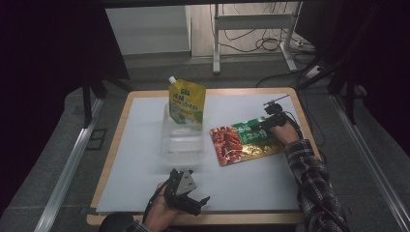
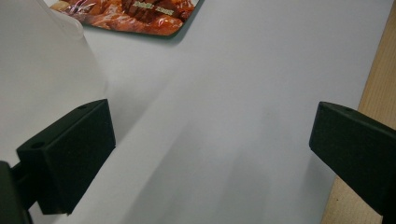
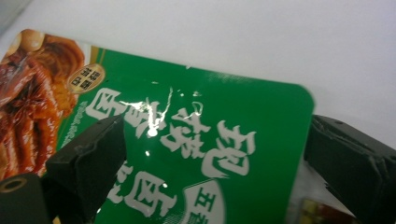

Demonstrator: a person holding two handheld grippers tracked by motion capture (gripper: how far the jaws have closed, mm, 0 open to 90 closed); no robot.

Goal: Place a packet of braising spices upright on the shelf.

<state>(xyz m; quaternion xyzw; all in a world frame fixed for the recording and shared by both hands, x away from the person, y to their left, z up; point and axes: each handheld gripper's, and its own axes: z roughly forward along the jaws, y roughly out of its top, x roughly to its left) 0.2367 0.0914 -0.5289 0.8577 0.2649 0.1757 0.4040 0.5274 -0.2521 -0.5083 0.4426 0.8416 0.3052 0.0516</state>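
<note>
A wooden-edged table [image 1: 116,159] stands in the middle of a dim room, its top covered by a pale grey-white sheet [image 1: 145,159] that catches most of the light. Grey floor [image 1: 43,164] spreads around it, darker toward the left and right edges of the high view. Two metal rails [image 1: 65,176] run along the floor on either side of the table. Beyond the far edge, a white panel [image 1: 147,29] stands against the back, and beside it the grey legs of a metal frame [image 1: 216,43] rise from the floor, with black cables [image 1: 251,43] looped between them
</note>
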